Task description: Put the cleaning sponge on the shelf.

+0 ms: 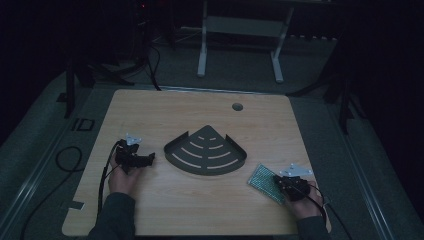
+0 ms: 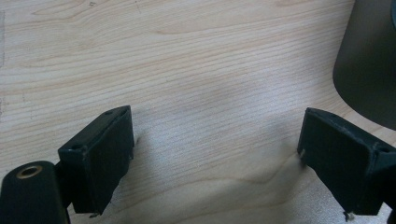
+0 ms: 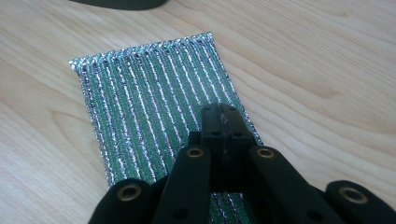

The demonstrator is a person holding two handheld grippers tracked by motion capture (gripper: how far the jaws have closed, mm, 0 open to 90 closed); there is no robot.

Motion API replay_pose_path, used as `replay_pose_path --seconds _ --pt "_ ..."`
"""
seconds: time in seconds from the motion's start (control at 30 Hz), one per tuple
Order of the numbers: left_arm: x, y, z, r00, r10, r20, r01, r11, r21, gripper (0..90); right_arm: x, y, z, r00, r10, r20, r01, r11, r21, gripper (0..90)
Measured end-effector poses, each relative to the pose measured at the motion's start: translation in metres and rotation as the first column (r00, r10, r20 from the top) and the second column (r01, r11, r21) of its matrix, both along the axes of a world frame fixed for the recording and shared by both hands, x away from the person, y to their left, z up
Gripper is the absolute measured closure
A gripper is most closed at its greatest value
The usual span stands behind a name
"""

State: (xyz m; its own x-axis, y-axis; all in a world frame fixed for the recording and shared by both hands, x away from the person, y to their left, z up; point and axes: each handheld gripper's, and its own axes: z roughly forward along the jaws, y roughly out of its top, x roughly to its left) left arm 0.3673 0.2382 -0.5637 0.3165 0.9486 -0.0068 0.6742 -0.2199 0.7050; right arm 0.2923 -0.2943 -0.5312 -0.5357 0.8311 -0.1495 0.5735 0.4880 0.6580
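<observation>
Claws: my right claw (image 3: 223,122) pinched together on green perforated board (image 3: 154,102) | my left claw (image 2: 212,163) spread apart over bare worktop (image 2: 196,60)

The surface (image 1: 200,200) is pale wood with a fine brown grain. At its middle lies a dark grey fan-shaped tray (image 1: 206,151) with curved pale slots. Right of the tray, the board (image 3: 154,102) is green, striped with glittering silver lines. Both tools (image 3: 223,122) (image 2: 215,158) are black.
</observation>
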Motion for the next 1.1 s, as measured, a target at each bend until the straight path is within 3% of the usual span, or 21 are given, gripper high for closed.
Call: replay_pose_path --seconds 0.3,0.5,0.8,0.93,1.07,1.1 --pt "0.0 0.0 0.0 1.0 0.0 -0.001 0.0 1.0 0.0 11.4 -0.008 -0.007 0.002 0.9996 -0.027 0.005 0.027 0.999 0.031 87.7" --pt "0.0 0.0 0.0 1.0 0.001 -0.001 -0.001 1.0 0.0 11.4 0.002 -0.012 0.013 0.9988 -0.045 -0.017 0.046 0.997 0.066 77.4" --pt "0.0 0.0 0.0 1.0 0.002 -0.001 -0.002 1.0 0.0 11.2 0.029 -0.02 0.018 0.9915 -0.039 -0.124 0.048 0.996 0.071 73.2" --pt "0.0 0.0 0.0 1.0 0.002 -0.001 -0.002 1.0 0.0 11.2 0.038 -0.022 0.019 0.9812 -0.001 -0.193 0.012 0.998 0.056 70.9" --pt "0.0 0.0 0.0 1.0 0.002 -0.001 -0.002 1.0 0.0 11.2 0.043 -0.024 0.02 0.9759 0.01 -0.218 0.003 0.998 0.059 70.7" --pt "0.0 0.0 0.0 1.0 0.001 -0.001 -0.001 1.0 0.0 11.2 0.046 -0.025 0.02 0.9708 0.012 -0.24 0.001 0.999 0.052 70.8"
